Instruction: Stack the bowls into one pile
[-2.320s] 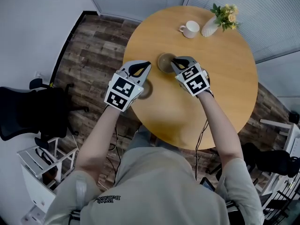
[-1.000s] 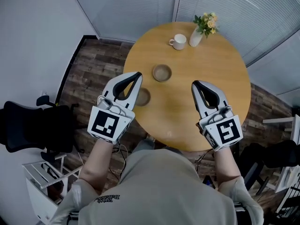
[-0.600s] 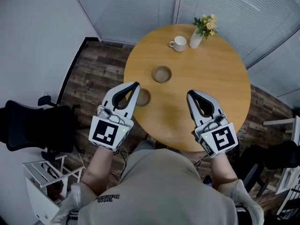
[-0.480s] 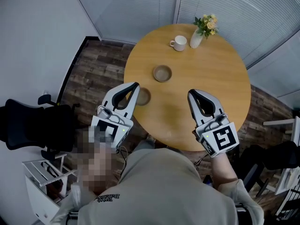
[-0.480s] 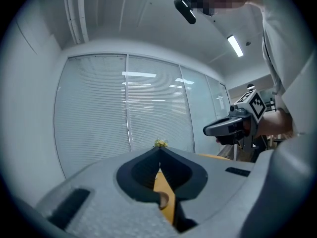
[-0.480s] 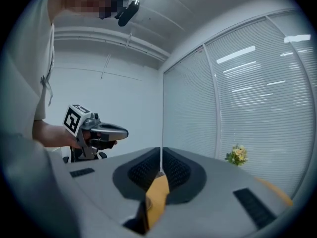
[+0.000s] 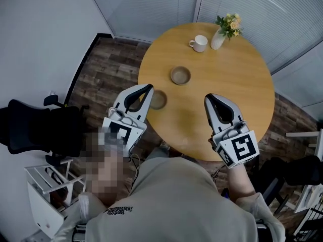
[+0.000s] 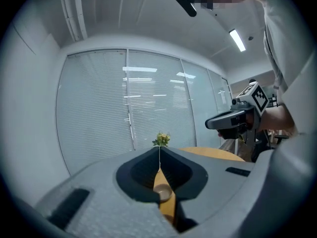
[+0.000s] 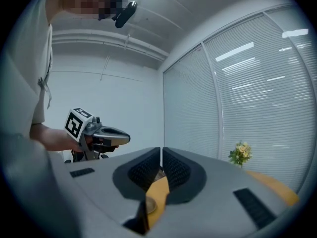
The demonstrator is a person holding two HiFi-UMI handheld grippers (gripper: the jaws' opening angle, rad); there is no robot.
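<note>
Currently both tongs are closed and empty; the two bowls are not yet stacked.
The left tongs (image 7: pixel 149 87) and right tongs (image 7: pixel 208 97) hover above the near edge of the round wooden desk (image 7: pixel 242 89), jaws pressed together on nothing. One small round brown bowl (image 7: pixel 180 75) sits near the desk centre. A second small brown bowl (image 7: pixel 158 100) sits apart from it by the left edge, just beside the left tongs. Both appear rigid and glazed, probably light, slippery and breakable. Grip one by its rim wall, one jaw inside and one outside.
</note>
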